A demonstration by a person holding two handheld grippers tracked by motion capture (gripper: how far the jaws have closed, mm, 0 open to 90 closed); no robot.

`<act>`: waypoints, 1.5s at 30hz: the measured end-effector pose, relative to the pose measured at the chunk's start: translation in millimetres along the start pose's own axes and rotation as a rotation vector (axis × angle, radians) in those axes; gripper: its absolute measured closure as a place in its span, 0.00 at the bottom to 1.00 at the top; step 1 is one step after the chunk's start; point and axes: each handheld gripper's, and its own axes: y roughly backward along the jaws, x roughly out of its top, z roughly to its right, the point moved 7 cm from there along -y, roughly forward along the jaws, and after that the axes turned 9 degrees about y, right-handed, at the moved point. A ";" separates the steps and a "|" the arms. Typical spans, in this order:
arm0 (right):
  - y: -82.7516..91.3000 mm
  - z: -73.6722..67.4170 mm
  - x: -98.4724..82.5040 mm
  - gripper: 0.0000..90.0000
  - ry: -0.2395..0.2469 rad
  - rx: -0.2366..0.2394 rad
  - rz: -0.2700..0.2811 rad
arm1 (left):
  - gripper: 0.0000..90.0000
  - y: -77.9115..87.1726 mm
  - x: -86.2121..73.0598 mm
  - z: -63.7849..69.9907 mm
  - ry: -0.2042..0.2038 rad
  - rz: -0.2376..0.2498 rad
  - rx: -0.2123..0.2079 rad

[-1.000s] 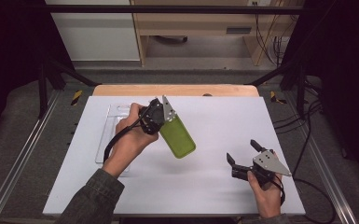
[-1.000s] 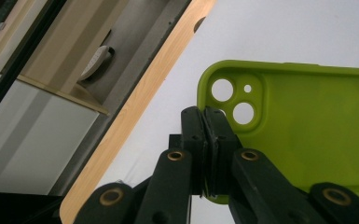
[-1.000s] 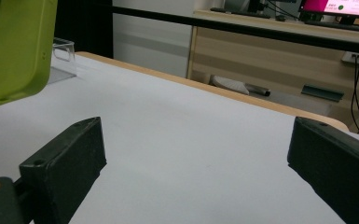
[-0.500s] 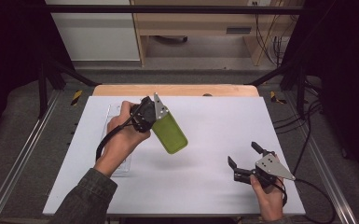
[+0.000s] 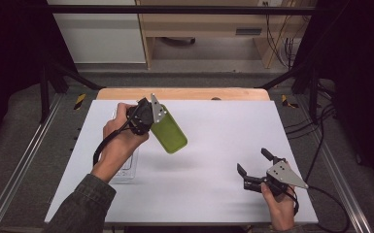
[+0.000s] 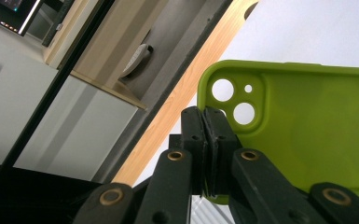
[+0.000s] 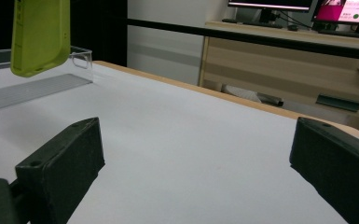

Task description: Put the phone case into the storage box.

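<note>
Left tongs (image 5: 151, 112) — clamped on green phone case (image 5: 169, 135) edge | case lifted off table (image 5: 213, 145)

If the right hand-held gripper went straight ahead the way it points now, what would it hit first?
Probably nothing: the right hand-held gripper points over bare white table. The green phone case hangs off to the side.

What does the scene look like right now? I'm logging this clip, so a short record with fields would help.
held item: green phone case, camera cutouts showing
holder: left gripper, jaws shut on the case's edge near the cutouts
case position: lifted off the white table
right gripper: jaws open, nothing between them, low over the table's right side
nearby: clear tray beside the left hand
</note>
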 end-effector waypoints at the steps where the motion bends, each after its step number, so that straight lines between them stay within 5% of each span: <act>1: 0.2 -0.1 0.3 0.03 0.002 0.000 0.002 | 0.97 -0.1 -1.0 -1.3 -0.004 -0.003 0.004; 20: 0.7 -3.8 0.6 0.03 0.016 0.028 0.006 | 0.97 8.0 -17.2 -33.4 -0.001 0.050 0.128; 41: 0.5 -3.4 0.8 0.03 0.003 0.025 0.009 | 0.97 8.6 -36.6 -78.7 0.049 0.062 0.242; 45: 0.1 -4.2 0.8 0.03 0.000 0.030 0.011 | 0.97 8.5 -37.8 -86.2 0.031 0.070 0.277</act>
